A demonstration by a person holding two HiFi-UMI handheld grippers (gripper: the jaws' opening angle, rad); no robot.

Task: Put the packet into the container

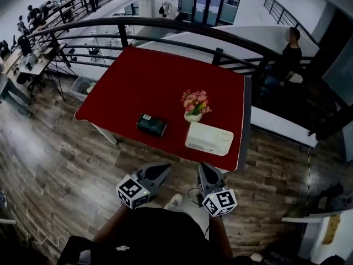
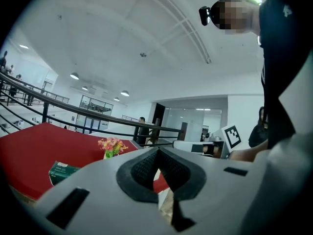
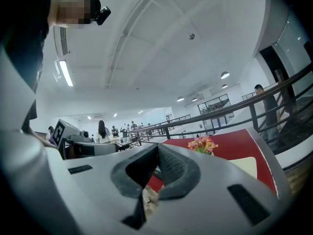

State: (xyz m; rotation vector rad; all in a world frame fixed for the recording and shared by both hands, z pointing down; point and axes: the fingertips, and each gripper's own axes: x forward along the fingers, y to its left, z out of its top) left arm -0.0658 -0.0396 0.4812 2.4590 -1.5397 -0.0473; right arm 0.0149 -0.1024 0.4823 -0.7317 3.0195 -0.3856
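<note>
The dark green packet (image 1: 151, 124) lies flat on the red table (image 1: 160, 81), left of the white shallow container (image 1: 209, 138). In the left gripper view the packet (image 2: 61, 172) shows at the lower left. The container (image 3: 246, 166) appears as a pale slab in the right gripper view. Both grippers hang below the table's near edge, over the wooden floor, tilted up toward the table. My left gripper (image 1: 164, 169) (image 2: 157, 152) is shut and holds nothing. My right gripper (image 1: 206, 168) (image 3: 157, 149) is also shut and holds nothing.
A small white pot of pink flowers (image 1: 195, 105) stands just behind the container. A dark metal railing (image 1: 165, 24) curves behind the table. A person (image 1: 287, 54) stands past the railing at the right. Desks with people (image 1: 33, 32) fill the far left.
</note>
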